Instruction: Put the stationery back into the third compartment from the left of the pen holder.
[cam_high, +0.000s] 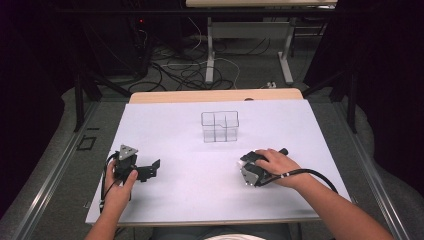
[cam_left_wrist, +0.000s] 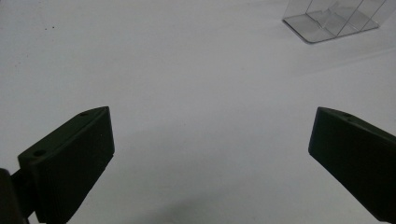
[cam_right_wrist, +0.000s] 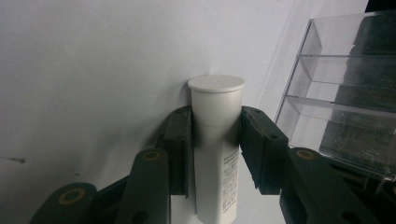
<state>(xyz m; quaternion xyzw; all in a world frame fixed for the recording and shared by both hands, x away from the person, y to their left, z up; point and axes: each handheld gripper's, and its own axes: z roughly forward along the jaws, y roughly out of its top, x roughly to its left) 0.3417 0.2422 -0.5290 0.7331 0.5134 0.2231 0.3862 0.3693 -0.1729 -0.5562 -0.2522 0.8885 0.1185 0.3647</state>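
Right gripper (cam_right_wrist: 215, 149) clamped on a white tube (cam_right_wrist: 217, 140), clear organizer (cam_high: 220, 126) just beyond, left gripper (cam_left_wrist: 210, 158) jaws wide apart over bare table (cam_high: 190, 185)

**Both my grippers low on the white sheet**

My left gripper (cam_high: 150, 170) rests near the left edge of the white table (cam_high: 200, 200), its jaws spread apart and aimed toward the middle. My right hand (cam_high: 275, 165) covers the right gripper (cam_high: 250, 167), low on the sheet at right. A clear plastic divided organizer (cam_high: 220, 126) stands upright farther back, well apart from both.
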